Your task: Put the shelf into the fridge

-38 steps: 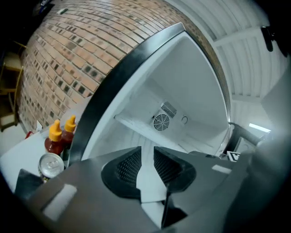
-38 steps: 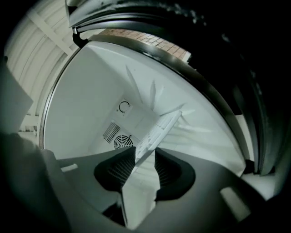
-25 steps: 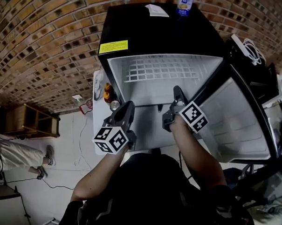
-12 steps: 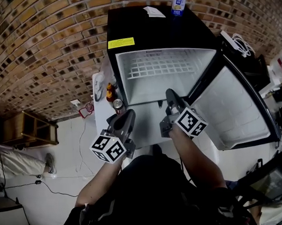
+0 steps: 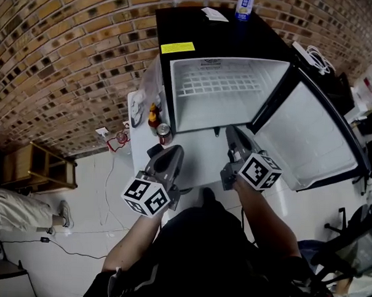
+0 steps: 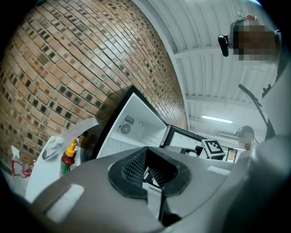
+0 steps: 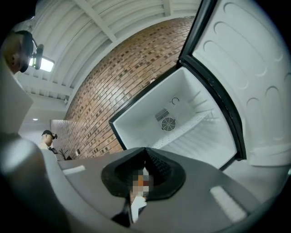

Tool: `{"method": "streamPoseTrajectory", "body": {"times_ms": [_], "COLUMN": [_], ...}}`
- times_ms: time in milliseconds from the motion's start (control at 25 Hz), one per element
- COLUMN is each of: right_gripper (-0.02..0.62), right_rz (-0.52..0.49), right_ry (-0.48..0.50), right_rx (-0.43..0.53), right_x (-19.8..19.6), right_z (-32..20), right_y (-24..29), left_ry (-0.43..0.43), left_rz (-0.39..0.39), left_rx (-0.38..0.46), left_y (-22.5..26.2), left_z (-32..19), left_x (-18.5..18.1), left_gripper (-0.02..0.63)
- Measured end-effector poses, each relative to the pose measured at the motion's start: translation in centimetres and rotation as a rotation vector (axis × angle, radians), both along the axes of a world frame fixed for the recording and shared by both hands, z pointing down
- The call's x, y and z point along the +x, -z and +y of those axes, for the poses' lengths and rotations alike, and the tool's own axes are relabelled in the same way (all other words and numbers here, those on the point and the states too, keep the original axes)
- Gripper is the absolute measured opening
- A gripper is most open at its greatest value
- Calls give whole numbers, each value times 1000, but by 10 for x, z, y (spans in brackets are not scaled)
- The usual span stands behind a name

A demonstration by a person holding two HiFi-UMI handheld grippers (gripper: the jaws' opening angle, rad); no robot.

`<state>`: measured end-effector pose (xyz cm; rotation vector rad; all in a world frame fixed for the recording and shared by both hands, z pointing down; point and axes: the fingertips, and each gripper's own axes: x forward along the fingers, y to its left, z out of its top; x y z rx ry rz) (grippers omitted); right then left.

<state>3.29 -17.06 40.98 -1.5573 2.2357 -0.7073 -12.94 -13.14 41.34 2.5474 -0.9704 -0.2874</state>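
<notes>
The black fridge (image 5: 226, 66) stands open, its door (image 5: 309, 138) swung out to the right. A white wire shelf (image 5: 210, 84) lies inside the white compartment, high up. My left gripper (image 5: 167, 155) hovers in front of the fridge's lower left, jaws shut and empty. My right gripper (image 5: 233, 134) hangs just below the opening, also shut with nothing in it. In the left gripper view the pads (image 6: 136, 166) meet, with the fridge (image 6: 132, 132) beyond them. The right gripper view looks over its closed jaws into the compartment (image 7: 182, 123).
A white side table (image 5: 137, 142) left of the fridge carries a sauce bottle (image 5: 153, 116) and a can (image 5: 164, 131). A drink bottle (image 5: 244, 6) and a paper (image 5: 211, 13) sit on the fridge top. A wooden rack (image 5: 31, 166) and cables lie on the floor at left.
The view has swung, so the fridge now sits further right. Both grippers have drawn back slightly from the opening. The shelf has stayed inside the fridge.
</notes>
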Motion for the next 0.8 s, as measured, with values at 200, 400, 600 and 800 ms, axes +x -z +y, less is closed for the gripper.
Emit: {"method": "streamPoseTrajectory", "body": {"times_ms": [200,400,600,800], "right_gripper": [6,7,7,8], "right_rz": [132,250,299,397], "right_ry": [39,48,44,114], "right_rx": [16,35,64,112], "right_x": [-6,2,28,49], "right_z": [32,59,76,86], "right_y": [9,16,18,35], "left_ry": [-25,-22,-19,63], "left_rz": [-33,-51,-65,-59], "left_rx": [12,22,40,44], "left_y": [-4,0,5,20], "left_z": [20,30,43,46], "left_x": [-9,-22,-22,-15], "left_gripper": [0,0,0,0]}}
